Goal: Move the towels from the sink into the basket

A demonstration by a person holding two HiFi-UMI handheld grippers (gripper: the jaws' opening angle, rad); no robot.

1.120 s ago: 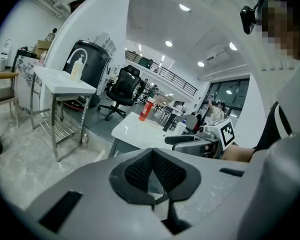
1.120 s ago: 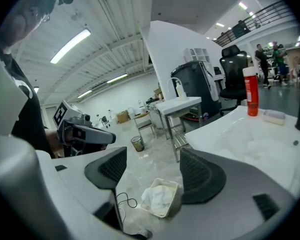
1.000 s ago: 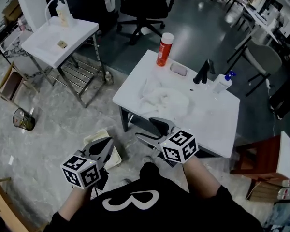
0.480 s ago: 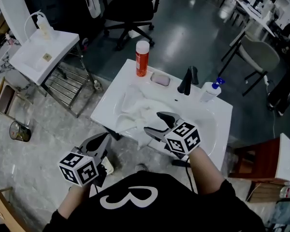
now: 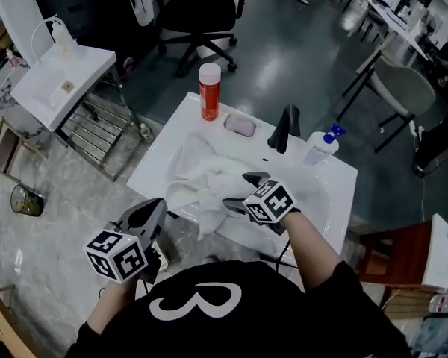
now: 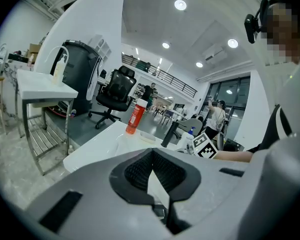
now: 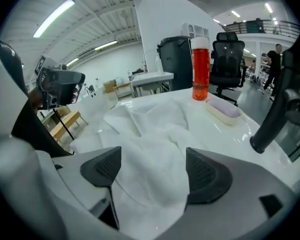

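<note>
Towels (image 5: 209, 179): one white heap in one sink (image 5: 327, 200), one orange bottle (image 5: 209, 94) beside.

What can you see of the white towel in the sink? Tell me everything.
The towel is white, soft-looking cloth. It lies crumpled in loose folds in the basin of the white sink, and one part drapes over the sink's front rim towards the person. The right gripper, whose jaws have just been opening, is at the towel's near side. The cloth lies between its wide-apart pads, which do not press on it. I cannot tell whether this is one towel or several.
</note>
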